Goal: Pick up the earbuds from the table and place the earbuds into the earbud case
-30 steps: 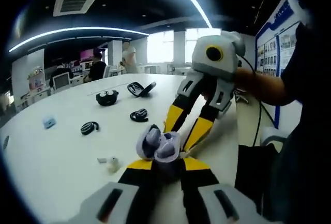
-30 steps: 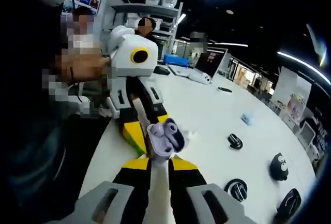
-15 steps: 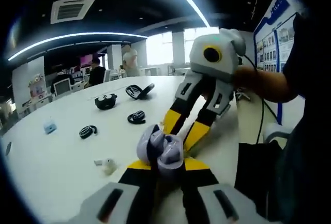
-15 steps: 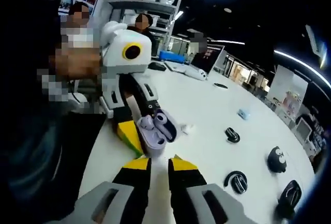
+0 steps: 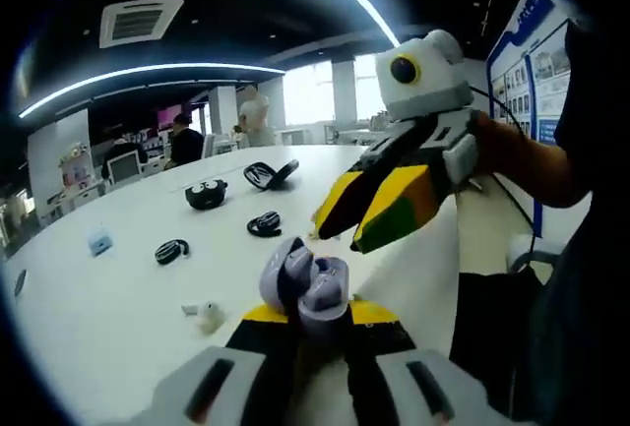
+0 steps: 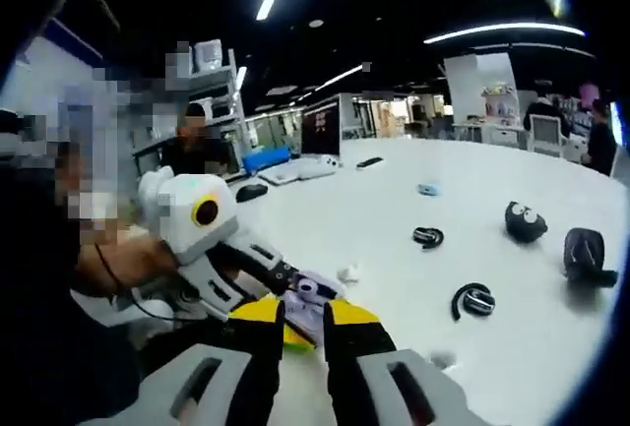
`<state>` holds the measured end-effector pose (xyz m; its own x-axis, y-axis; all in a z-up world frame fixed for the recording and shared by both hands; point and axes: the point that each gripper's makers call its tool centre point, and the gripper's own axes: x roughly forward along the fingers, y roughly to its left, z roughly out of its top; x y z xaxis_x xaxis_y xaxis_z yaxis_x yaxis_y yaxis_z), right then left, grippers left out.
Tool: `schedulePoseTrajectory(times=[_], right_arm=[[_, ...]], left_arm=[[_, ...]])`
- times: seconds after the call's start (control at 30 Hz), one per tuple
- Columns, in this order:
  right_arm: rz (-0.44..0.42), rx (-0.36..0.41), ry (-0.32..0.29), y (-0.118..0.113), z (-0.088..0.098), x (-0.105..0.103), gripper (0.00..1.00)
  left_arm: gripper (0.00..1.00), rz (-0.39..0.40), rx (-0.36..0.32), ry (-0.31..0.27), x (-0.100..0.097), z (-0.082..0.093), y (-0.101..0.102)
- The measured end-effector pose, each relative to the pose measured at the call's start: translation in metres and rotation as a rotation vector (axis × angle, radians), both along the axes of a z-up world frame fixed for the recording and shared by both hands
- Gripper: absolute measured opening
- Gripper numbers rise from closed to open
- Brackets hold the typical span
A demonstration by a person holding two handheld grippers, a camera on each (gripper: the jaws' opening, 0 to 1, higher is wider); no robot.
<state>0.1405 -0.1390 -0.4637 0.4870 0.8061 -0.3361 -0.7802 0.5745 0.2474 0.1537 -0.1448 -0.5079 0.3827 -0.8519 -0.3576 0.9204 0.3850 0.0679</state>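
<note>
My left gripper (image 5: pixel 315 306) is shut on an open lilac earbud case (image 5: pixel 303 280), holding it just above the white table (image 5: pixel 118 298). My right gripper (image 5: pixel 340 236) hangs above and to the right of the case, jaws pointing at it and slightly parted with nothing between them. In the right gripper view its own jaws (image 6: pixel 305 316) frame the same case (image 6: pixel 307 293) a short way ahead. A white earbud (image 5: pixel 210 314) lies on the table left of the case, and it appears again beyond the case (image 6: pixel 346 272).
Black ear-hook earbuds (image 5: pixel 171 249) (image 5: pixel 264 222), a black round toy with eyes (image 5: pixel 205 193), an open black case (image 5: pixel 268 172) and a small blue item (image 5: pixel 98 242) lie farther out. A person's arm (image 5: pixel 522 160) holds the right gripper. People sit at desks behind.
My right gripper, which held a white piece at the case a second ago, has let go, drawn back and risen clear of the case. My left gripper still holds the case.
</note>
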Motion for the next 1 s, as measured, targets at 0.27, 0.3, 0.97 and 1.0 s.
schedulePoseTrajectory(times=[0.27,0.3,0.97,1.0], right_arm=[[-0.108,0.047,0.070,0.009,-0.006,0.005,0.15],[-0.125,0.047,0.065,0.010,-0.006,0.006,0.15],[-0.202,-0.007,-0.020,0.010,-0.003,0.007,0.10],[-0.202,0.009,-0.017,0.009,-0.001,0.007,0.10]], left_arm=[[0.20,0.023,0.024,-0.055,-0.001,0.002,-0.001],[0.20,0.024,0.024,-0.058,-0.001,0.002,-0.001],[0.20,0.030,0.016,-0.071,0.001,0.002,-0.001],[0.20,0.032,0.012,-0.066,0.001,0.002,0.000]])
